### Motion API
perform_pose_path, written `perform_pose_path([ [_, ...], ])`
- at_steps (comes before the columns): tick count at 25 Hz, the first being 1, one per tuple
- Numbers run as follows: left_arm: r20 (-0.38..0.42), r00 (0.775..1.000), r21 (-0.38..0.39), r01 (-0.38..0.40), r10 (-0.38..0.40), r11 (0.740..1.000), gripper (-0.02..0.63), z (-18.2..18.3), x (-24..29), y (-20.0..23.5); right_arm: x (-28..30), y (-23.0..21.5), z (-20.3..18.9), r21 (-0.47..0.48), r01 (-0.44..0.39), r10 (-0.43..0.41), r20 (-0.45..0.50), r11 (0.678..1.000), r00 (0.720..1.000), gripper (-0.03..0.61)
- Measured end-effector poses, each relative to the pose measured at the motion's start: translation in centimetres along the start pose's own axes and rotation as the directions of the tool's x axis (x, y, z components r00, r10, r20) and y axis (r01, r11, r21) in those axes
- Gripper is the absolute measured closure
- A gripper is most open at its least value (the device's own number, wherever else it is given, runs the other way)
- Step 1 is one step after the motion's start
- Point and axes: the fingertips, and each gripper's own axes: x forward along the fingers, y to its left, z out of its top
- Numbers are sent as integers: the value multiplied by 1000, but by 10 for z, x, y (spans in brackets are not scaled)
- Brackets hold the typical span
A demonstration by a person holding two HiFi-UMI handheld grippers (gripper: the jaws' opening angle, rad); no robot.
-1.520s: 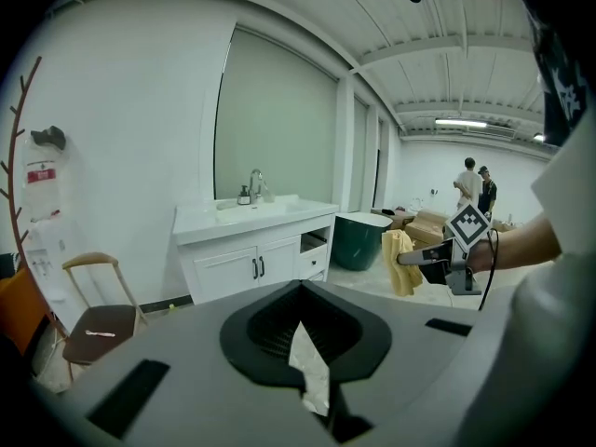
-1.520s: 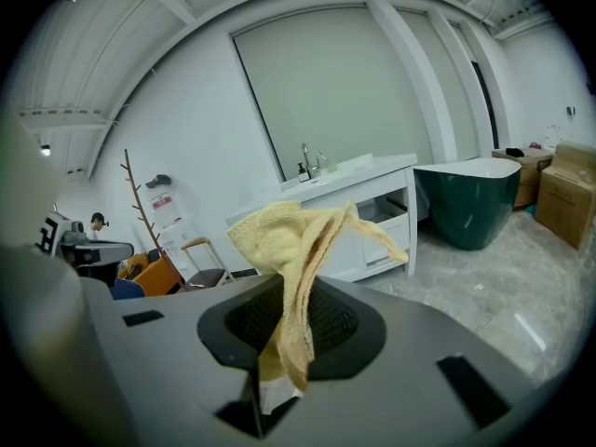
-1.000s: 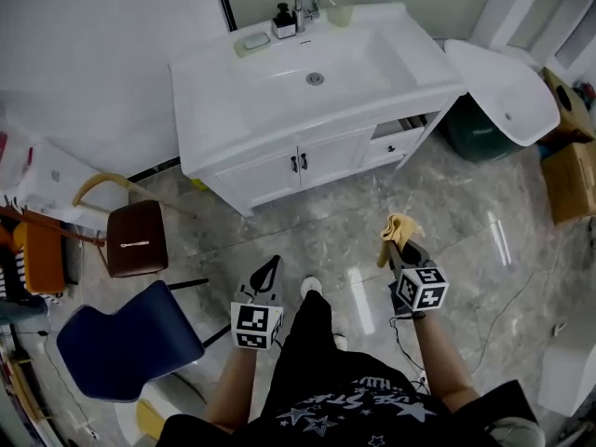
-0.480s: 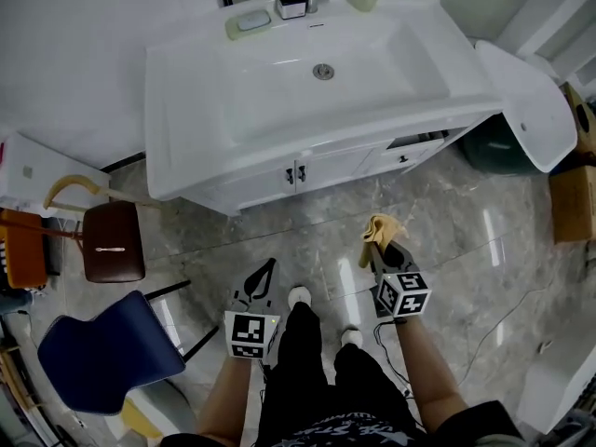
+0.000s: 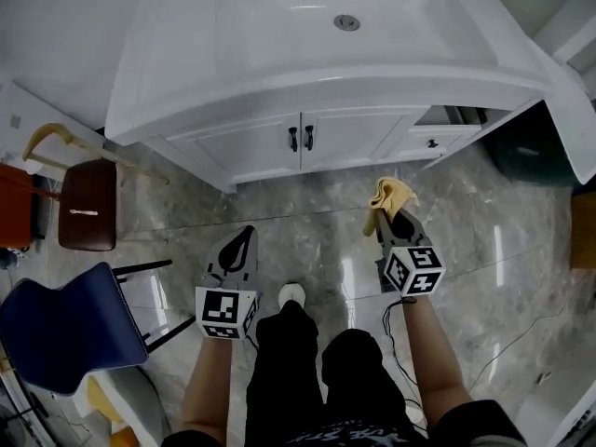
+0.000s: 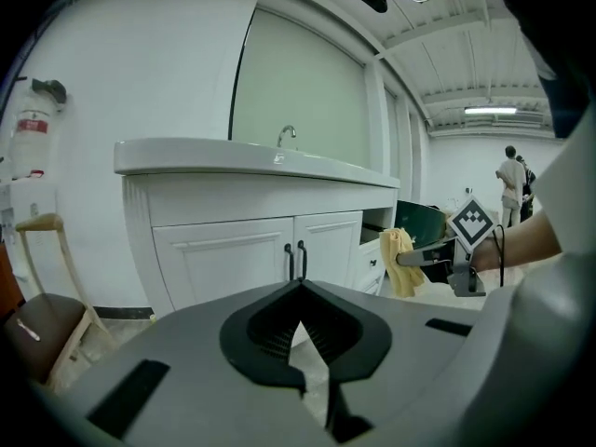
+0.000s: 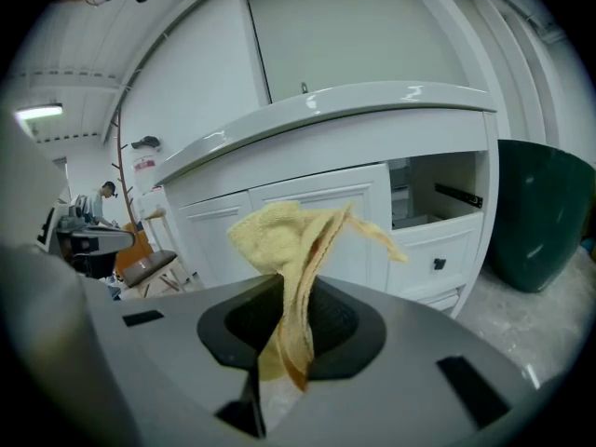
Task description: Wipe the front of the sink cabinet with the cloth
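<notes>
The white sink cabinet (image 5: 279, 147) spans the top of the head view, its two doors shut, with black handles (image 5: 300, 139). My right gripper (image 5: 390, 215) is shut on a yellow cloth (image 5: 390, 194), held above the floor a short way in front of the cabinet's right door. In the right gripper view the cloth (image 7: 296, 246) sticks up out of the jaws before the cabinet front (image 7: 326, 208). My left gripper (image 5: 244, 235) is shut with nothing in it, left of the right one. The left gripper view faces the doors (image 6: 270, 250), with the cloth (image 6: 399, 261) to the right.
A brown stool (image 5: 87, 206) and a blue chair (image 5: 65, 324) stand at the left. A dark green bin (image 5: 526, 152) sits right of the cabinet. An open recess (image 7: 438, 194) shows above the right drawer. The floor is glossy marble tile (image 5: 307, 203).
The person has stepped towards the cabinet, so it now looms larger and nearer. Both grippers came forward with them; the cloth stays in the right gripper.
</notes>
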Motion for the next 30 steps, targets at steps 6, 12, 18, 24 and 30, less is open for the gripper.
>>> perform_pose_path([
  [6, 85, 996, 2, -30, 30, 1000, 598, -20, 44, 27, 55, -1, 8, -56, -65, 74, 159, 996, 985, 500],
  [12, 110, 992, 45, -62, 57, 997, 598, -54, 75, 41, 101, 4, 16, -162, -131, 175, 299, 978, 938, 500],
  [18, 175, 984, 54, -38, 28, 998, 598, -65, 85, 23, 112, 21, 38, -276, -120, 226, 397, 954, 889, 500],
  [24, 257, 965, 67, -62, 43, 996, 598, -28, 79, 19, 124, 57, 61, -352, -156, 292, 374, 923, 880, 500],
  [30, 275, 960, 49, -69, 53, 996, 598, -11, 74, 14, 155, 90, 80, -441, -145, 297, 298, 886, 907, 500],
])
